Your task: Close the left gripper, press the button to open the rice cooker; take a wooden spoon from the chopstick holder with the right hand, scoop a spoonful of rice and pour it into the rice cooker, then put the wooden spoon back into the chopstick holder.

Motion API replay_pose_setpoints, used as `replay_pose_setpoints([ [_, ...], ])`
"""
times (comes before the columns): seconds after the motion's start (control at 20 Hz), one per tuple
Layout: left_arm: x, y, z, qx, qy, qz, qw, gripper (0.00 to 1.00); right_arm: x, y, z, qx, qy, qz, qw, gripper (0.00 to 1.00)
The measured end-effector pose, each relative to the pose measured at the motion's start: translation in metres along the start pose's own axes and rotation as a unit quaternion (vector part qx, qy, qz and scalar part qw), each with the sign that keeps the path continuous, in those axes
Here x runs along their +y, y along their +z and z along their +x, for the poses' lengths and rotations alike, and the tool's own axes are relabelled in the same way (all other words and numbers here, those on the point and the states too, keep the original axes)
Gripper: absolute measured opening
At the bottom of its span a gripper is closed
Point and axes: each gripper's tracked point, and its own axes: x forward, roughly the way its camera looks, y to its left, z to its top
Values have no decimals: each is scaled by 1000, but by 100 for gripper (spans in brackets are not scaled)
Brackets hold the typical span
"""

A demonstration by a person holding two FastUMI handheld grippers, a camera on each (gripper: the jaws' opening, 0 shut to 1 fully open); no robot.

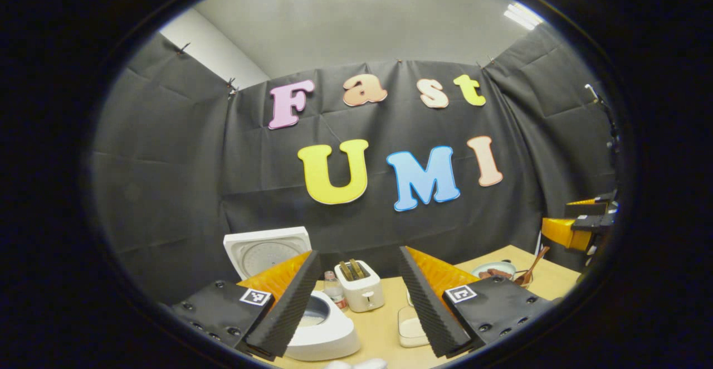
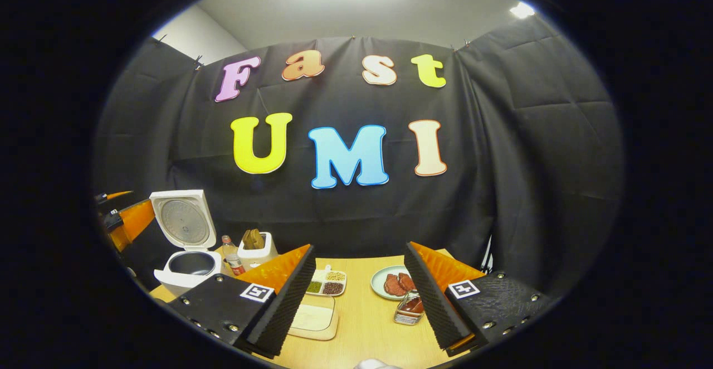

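The white rice cooker (image 1: 328,333) stands open at the table's left, lid (image 1: 267,249) upright. My left gripper (image 1: 356,302) hovers open and empty just above and in front of it. In the right gripper view the cooker (image 2: 186,268) shows a dark empty pot, with the left gripper (image 2: 125,218) beside it. My right gripper (image 2: 359,296) is open and empty above the table. A clear box of white rice (image 2: 315,319) lies below it. The metal chopstick holder (image 2: 409,307) with wooden utensils sits by the right finger, partly hidden. Wooden spoon handles (image 1: 532,268) stick up at the right.
A white toaster (image 2: 257,249) and a small bottle (image 2: 229,257) stand behind the cooker. A divided dish of beans (image 2: 328,282) and a plate of meat (image 2: 392,282) sit mid-table. The right gripper (image 1: 585,227) shows at the right edge of the left gripper view.
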Motion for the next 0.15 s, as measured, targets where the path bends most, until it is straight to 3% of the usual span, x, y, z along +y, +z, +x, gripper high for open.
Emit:
replay_pose_setpoints([
  [0.15,25,15,19,-11,17,-7,1000,96,3,5,-1,-4,-2,-7,1000,98],
])
